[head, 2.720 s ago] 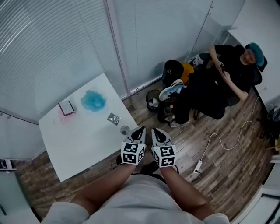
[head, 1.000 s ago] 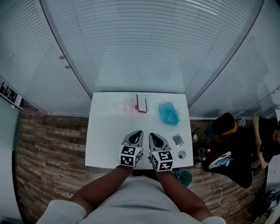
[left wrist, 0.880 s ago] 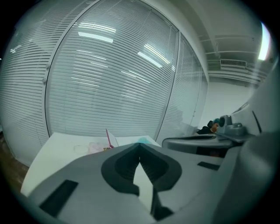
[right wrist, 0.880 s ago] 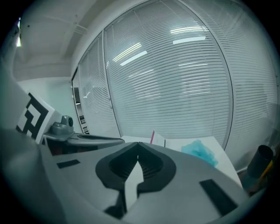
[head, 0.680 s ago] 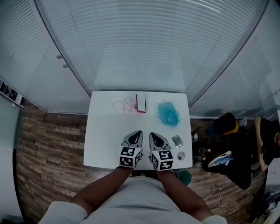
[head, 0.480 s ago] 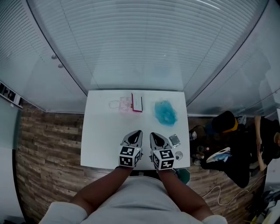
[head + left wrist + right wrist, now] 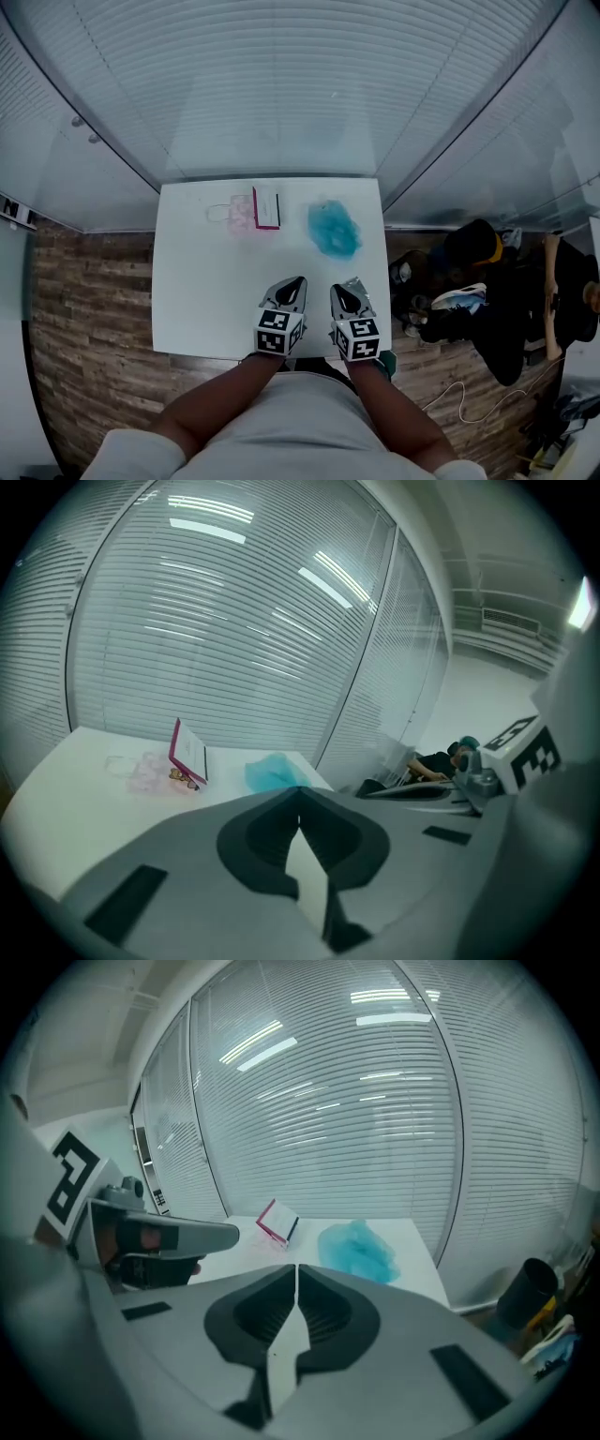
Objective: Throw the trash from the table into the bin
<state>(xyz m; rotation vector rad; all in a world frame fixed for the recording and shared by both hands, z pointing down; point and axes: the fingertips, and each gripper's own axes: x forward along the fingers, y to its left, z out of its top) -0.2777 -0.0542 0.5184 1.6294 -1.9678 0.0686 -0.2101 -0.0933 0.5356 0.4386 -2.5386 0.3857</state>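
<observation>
Since both grippers have come forward and down over the table's near edge within the last second, the approach is judged begun, with no trash taken yet.

Head view:
- Table (image 7: pixel 187 281): white, smooth, square.
- Left gripper (image 7: pixel 297 280) and right gripper (image 7: pixel 339 292): jaws pressed together, nothing held.
- Foil wrapper (image 7: pixel 356 282): silver and crinkled, now lying just beside the right gripper's tip at 2 o'clock.
- Blue wad (image 7: pixel 333 229): soft and crumpled, found at 12 o'clock.
- Pink card (image 7: pixel 267 207): stiff, set against a clear bag (image 7: pixel 232 214) at 11 o'clock.
- Bin (image 7: pixel 401 273): dark and round, on the floor at the table's 3 o'clock.

Left gripper view: the jaws are seen closed tip to tip and empty. The card and wad are noted beyond, at 11 and 12 o'clock.

Right gripper view: the jaws are likewise closed and empty, with the wad at 1 o'clock. They must be opened before the wrapper can be gripped.
</observation>
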